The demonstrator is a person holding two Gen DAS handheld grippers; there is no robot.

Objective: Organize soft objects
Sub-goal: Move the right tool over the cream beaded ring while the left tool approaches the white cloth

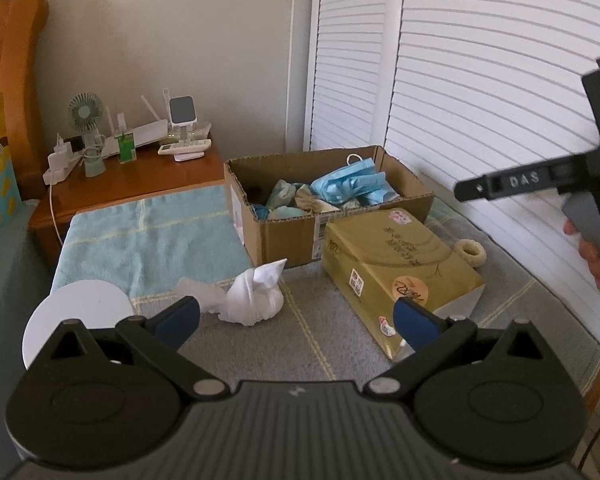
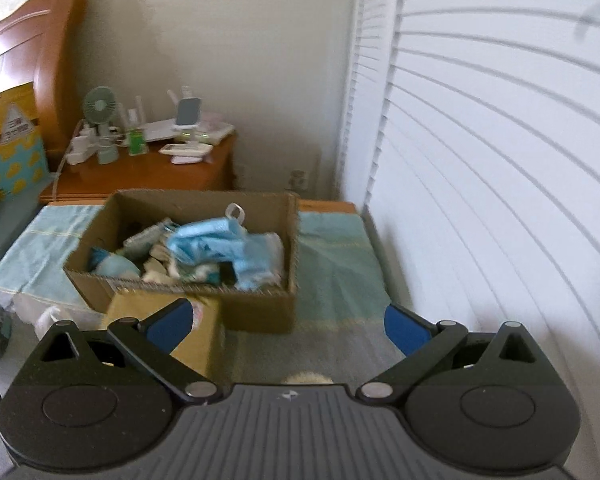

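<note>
A: The white cloth point(image 1: 256, 298) lies crumpled on the grey mat point(image 1: 308, 344), just beyond the left gripper point(image 1: 296, 318), a little left of centre between its fingers point(image 1: 178, 316). Those fingers are spread wide with nothing in them.

B: And the box point(image 1: 288, 236)?

A: Farther off, to the right of the cloth, already holding blue masks point(image 1: 350, 186) and other soft bits. The yellow tissue pack point(image 1: 396, 264) sits right in front of it, touching its near wall.

B: So what could go wrong?

A: I'd say the cloth is loose and floppy. A pinch on one corner may lift only a tail, and the rest could drag, unroll or slip free on the way over. The tissue pack also stands partly in the path to the box, so a low carry might snag on it.

B: The other side?

A: The right gripper point(image 2: 288, 328) is spread open too, empty, hovering nearer than the box. A cream scrunchie point(image 1: 472, 252) lies on the mat right of the tissue pack; in the right view only a blurred pale edge shows beneath the gripper, probably that. It sits so close under that a grab could miss it.

B: Anything else?

A: The white disc point(image 1: 80, 316) lies left of the cloth; a wide sweep could knock it.
</note>
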